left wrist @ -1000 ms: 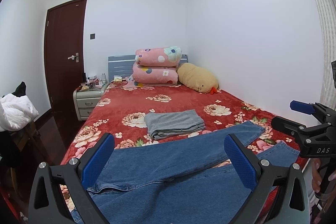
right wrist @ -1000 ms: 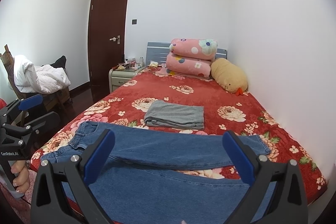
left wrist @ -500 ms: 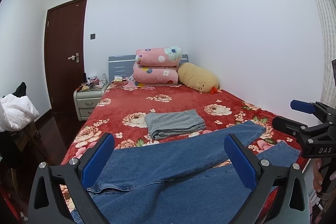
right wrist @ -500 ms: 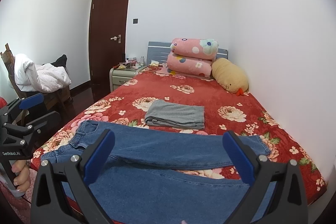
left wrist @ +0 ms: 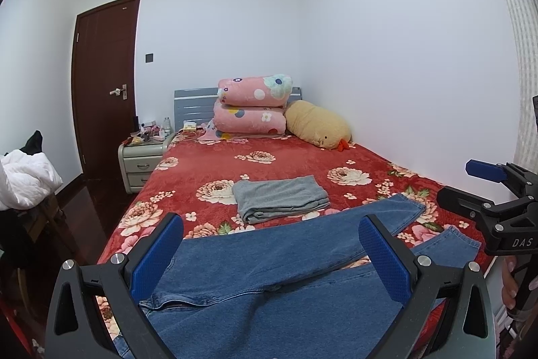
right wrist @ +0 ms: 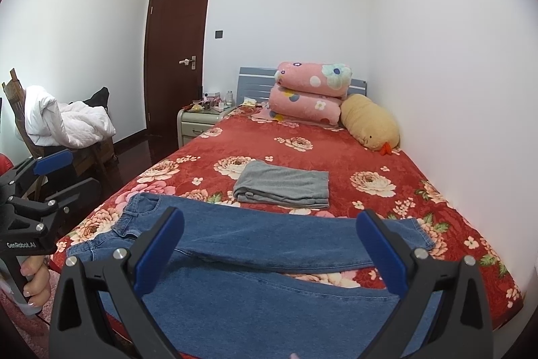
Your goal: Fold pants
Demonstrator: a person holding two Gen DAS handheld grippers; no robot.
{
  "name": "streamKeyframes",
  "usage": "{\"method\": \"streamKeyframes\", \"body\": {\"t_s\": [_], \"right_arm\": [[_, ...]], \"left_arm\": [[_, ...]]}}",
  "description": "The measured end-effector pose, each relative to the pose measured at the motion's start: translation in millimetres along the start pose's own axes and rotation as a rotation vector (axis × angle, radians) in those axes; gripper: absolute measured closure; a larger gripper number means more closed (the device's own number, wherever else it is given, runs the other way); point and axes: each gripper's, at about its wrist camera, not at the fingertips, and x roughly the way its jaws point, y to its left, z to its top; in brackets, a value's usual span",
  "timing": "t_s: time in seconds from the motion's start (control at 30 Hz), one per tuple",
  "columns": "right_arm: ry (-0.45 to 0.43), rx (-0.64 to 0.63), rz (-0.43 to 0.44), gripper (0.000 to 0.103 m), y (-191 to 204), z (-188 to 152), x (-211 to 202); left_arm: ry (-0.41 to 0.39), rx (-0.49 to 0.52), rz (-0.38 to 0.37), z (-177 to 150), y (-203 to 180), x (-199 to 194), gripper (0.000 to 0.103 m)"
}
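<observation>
Blue jeans (left wrist: 285,261) lie spread across the foot of the bed, waist to the left, the two legs stretched to the right and slightly apart; they also show in the right wrist view (right wrist: 269,244). My left gripper (left wrist: 270,253) is open and empty, hovering above the jeans near the waist end. My right gripper (right wrist: 269,249) is open and empty above the legs. Each gripper shows at the other view's edge, the right one (left wrist: 487,187) and the left one (right wrist: 50,174), both held off the bed.
A folded grey garment (left wrist: 280,199) lies mid-bed on the red floral bedspread (left wrist: 208,170). Pink rolled quilts (left wrist: 250,110) and a yellow plush (left wrist: 317,127) sit at the headboard. A nightstand (left wrist: 143,162), a door and a chair with a white jacket (right wrist: 64,120) stand left.
</observation>
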Motion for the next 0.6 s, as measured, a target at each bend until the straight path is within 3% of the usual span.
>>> {"method": "streamKeyframes", "body": {"t_s": [0.37,0.6], "right_arm": [[-0.011,-0.002,0.002,0.0,2,3,-2],[0.027,-0.069,-0.019,0.0,11,10,22]], "left_arm": [[-0.005,0.009,0.005,-1,1,0,0.0],[0.003,0.001,0.022,2,11,9,0.0]]}}
